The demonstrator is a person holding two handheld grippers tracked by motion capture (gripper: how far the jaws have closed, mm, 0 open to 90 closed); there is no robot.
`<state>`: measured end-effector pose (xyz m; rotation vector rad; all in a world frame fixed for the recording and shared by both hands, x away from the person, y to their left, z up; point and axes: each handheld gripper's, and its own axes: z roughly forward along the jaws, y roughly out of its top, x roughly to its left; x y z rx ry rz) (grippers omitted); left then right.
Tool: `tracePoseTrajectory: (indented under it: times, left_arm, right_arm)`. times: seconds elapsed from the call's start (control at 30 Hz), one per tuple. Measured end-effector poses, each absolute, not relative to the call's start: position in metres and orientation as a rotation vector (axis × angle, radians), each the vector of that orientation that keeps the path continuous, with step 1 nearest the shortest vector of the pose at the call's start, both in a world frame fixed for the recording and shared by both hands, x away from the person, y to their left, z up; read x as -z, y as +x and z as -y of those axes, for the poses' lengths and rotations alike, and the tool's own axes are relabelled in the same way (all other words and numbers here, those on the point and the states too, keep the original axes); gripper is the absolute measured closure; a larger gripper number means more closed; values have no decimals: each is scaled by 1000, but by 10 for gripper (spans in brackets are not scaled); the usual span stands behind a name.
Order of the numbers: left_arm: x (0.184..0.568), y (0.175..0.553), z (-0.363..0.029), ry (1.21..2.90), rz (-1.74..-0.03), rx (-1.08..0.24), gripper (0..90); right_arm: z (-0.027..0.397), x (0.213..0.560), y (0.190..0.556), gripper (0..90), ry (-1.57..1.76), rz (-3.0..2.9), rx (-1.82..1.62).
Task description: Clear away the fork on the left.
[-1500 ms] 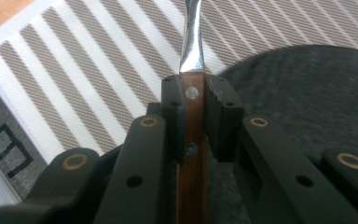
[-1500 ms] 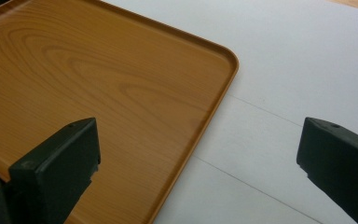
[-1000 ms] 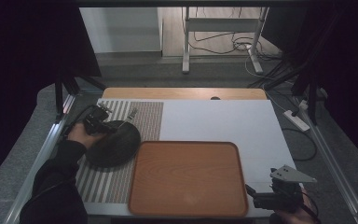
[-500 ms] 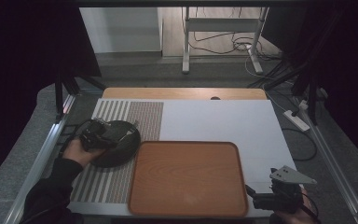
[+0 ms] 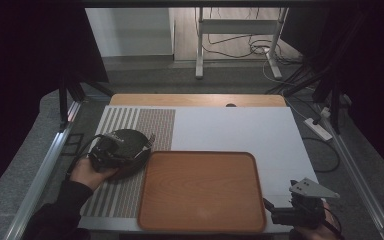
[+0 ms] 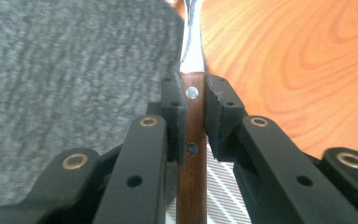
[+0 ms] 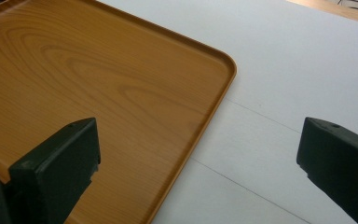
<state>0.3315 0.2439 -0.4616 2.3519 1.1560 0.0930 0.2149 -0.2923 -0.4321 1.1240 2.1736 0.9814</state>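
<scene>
Gripping a wooden-handled utensil [image 6: 192, 140] in our left gripper [image 6: 194, 100] beside the tray [image 5: 200, 220], we haven't yet set it down; our right gripper [image 7: 196, 154] waits, jaws released.

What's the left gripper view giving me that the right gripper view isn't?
Left gripper view: the left gripper with its jaws shut on a riveted wooden handle, a metal blade running on from it, a grey textured surface to one side and a striped mat below.
Right gripper view: the right gripper with its jaws wide open on nothing, above the white tabletop.
Both: the wooden tray, bare.
</scene>
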Motion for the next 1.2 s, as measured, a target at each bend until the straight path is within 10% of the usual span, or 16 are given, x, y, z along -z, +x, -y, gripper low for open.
tracePoseTrajectory:
  times: [1.2]
  left_arm:
    - [490,296,-128,2508,-1057,91,781]
  right_arm:
    - [293,432,214,0,1120,-2171,-991]
